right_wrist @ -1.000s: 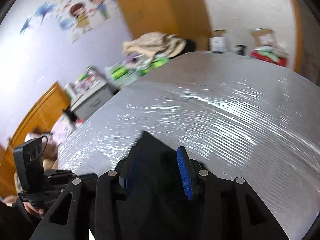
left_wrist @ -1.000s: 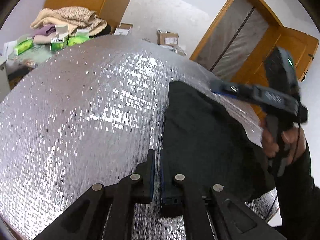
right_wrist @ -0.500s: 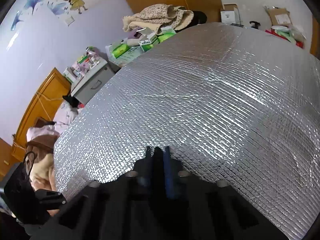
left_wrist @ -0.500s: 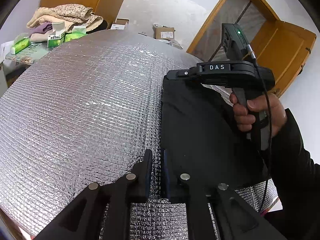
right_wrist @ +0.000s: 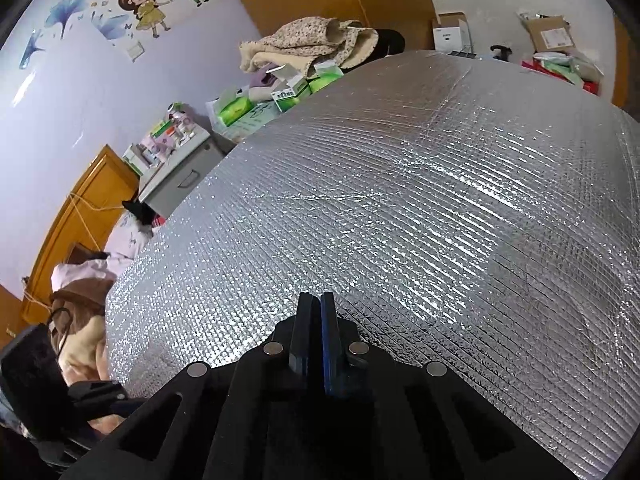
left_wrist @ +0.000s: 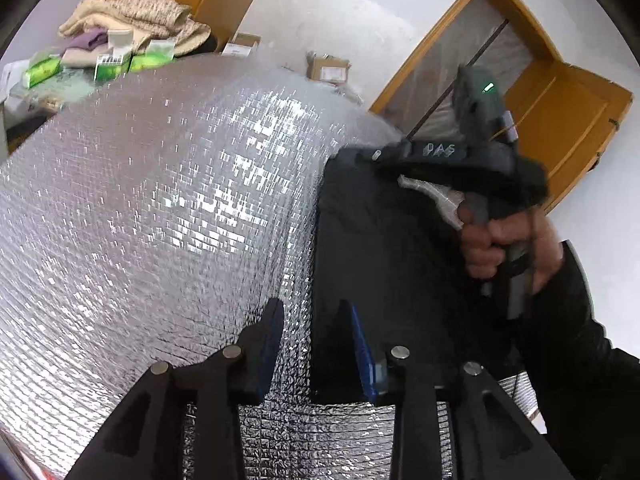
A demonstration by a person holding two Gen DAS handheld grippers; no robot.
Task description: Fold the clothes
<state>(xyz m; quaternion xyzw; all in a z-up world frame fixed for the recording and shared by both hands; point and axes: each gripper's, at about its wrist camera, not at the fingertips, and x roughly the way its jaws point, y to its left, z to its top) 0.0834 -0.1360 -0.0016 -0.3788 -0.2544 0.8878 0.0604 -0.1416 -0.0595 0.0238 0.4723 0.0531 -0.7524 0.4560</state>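
Black cloth, a folded garment [left_wrist: 392,280], lies on the near right part of the silver quilted foil sheet [left_wrist: 160,200] that covers the work surface. Its left edge runs straight up the frame, and its near corner sits between the fingers of the left gripper [left_wrist: 316,336], whose jaws are opening; the pads stand clear of the fabric on either side. What kind of garment it is cannot be told, since it shows only as a dark, featureless slab. The right gripper [right_wrist: 316,320] has its jaws closing, almost together; whether they pinch cloth is hidden in its own view, where only the black body shows below the tips. From the left wrist that tool looks blurred above the garment's far edge, held by a hand [left_wrist: 504,240] in a dark sleeve, with the letters "DAS" on its side and a small green light on top. Beyond the foil stand green boxes [right_wrist: 292,92], a heap of beige blankets [right_wrist: 312,40], cardboard cartons [right_wrist: 548,34], an orange wooden door [left_wrist: 560,120] and a cartoon wall sticker [right_wrist: 148,0] on a pale wall.
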